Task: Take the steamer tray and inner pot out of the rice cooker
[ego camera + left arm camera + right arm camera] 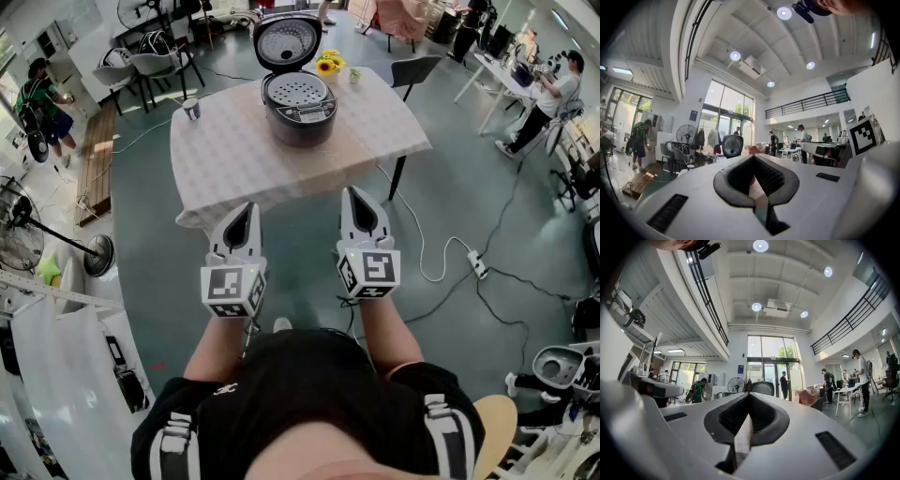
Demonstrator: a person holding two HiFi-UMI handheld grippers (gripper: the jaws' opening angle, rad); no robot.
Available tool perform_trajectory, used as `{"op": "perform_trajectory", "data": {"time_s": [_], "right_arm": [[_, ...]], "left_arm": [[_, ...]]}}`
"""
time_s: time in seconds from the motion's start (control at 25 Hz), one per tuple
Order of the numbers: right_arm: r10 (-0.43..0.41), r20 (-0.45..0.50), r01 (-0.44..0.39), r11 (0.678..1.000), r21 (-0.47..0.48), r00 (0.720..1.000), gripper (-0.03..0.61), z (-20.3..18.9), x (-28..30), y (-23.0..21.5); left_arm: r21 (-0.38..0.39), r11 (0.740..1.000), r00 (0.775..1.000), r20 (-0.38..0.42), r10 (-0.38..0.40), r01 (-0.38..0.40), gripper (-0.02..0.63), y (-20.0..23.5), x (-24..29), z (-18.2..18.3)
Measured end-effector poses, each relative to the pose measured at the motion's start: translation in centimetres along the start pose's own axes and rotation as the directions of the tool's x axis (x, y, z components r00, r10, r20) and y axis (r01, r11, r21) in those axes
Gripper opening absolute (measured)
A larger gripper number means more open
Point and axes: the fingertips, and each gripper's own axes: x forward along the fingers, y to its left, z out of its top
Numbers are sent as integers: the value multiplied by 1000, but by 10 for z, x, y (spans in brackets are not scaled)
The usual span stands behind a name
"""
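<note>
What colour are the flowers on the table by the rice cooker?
The flowers are yellow with dark middles; the head view shows them best.

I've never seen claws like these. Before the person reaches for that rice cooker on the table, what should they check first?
1. Lid of the rice cooker up: ok, it stands open.
2. Steamer tray reachable: ok, it sits uncovered at the top of the cooker.
3. Inner pot in place: cannot tell, the tray hides it.
4. Jaws ready to grasp: not ok, the left gripper and right gripper are both shut and empty.
5. Grippers at the cooker: not ok, both are short of the table.
</note>
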Motion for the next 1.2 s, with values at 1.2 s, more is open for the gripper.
{"op": "perform_trajectory", "data": {"time_s": [1.2], "right_arm": [[-54,17,55,998,-44,998,0,-9,35,46]], "left_arm": [[27,995,995,6,-95,95,2,51,24,-8]]}}
